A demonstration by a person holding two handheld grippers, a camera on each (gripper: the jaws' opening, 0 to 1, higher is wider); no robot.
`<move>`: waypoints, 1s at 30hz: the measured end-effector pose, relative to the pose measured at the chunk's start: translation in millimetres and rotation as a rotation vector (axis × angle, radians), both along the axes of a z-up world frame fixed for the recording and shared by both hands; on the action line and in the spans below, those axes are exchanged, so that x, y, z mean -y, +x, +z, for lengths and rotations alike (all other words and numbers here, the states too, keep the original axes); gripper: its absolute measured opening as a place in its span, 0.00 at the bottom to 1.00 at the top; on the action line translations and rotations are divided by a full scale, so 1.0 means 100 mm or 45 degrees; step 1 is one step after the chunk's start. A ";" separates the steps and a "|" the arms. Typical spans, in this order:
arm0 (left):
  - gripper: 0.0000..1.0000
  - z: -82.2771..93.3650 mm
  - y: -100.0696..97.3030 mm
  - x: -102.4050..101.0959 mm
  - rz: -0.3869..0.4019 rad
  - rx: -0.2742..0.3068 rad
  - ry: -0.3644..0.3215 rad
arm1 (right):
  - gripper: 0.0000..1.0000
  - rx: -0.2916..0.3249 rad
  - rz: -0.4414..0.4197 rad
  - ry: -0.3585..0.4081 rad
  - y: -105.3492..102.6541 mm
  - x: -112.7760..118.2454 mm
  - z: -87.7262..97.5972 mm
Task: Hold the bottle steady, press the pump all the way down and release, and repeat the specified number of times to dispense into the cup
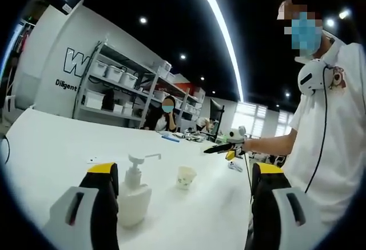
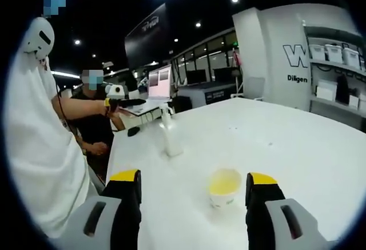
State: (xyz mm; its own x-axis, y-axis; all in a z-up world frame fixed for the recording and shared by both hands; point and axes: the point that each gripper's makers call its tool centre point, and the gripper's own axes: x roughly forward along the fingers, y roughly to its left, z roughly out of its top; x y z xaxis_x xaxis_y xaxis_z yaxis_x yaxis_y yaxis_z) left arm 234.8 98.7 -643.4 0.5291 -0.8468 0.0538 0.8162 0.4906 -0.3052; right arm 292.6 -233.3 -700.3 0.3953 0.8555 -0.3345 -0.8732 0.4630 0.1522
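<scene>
here the left gripper [image 1: 183, 204] has its jaws spread wide and holding nothing, their yellow-tipped ends rising at lower left and lower right of the left gripper view. the bottle [image 1: 135, 195] stands upright on the white table [image 1: 51, 147], tucked just beside the inner face of the left-hand jaw at lower left of centre, its long axis vertical and its pump [image 1: 140, 159] on top with the spout reaching toward the right of the frame. the cup [image 1: 186, 177] sits a little further out, near the middle of the frame, on the side the spout points to. in the right gripper view the right gripper [image 2: 193, 201] is likewise released and empty, jaws parted at the bottom of the frame, and the cup [image 2: 224, 187] lies between them, nearer the right-hand jaw; the bottle [image 2: 170, 133] stands well beyond it, above and left of centre. judged from this, the left gripper is the nearer one to the bottle and would need to shift toward the left of its frame to bring the body between its jaws, while the right one has further to travel to reach the pump head from above. no hold has been taken yet and the pump looks fully up. further out, shelves [image 1: 120, 90] with bins fill the upper left.
</scene>
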 end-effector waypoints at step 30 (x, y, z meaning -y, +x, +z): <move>0.95 -0.07 0.09 -0.07 -0.014 0.005 0.004 | 0.71 -0.015 -0.017 -0.017 -0.02 0.04 0.01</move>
State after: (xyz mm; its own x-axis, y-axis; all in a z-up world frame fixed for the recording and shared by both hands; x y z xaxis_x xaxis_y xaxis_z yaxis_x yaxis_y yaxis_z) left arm 243.6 105.8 -650.8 0.5193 -0.8530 0.0530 0.8230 0.4824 -0.3001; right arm 290.8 -237.7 -699.0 0.4023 0.8457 -0.3506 -0.8652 0.4764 0.1564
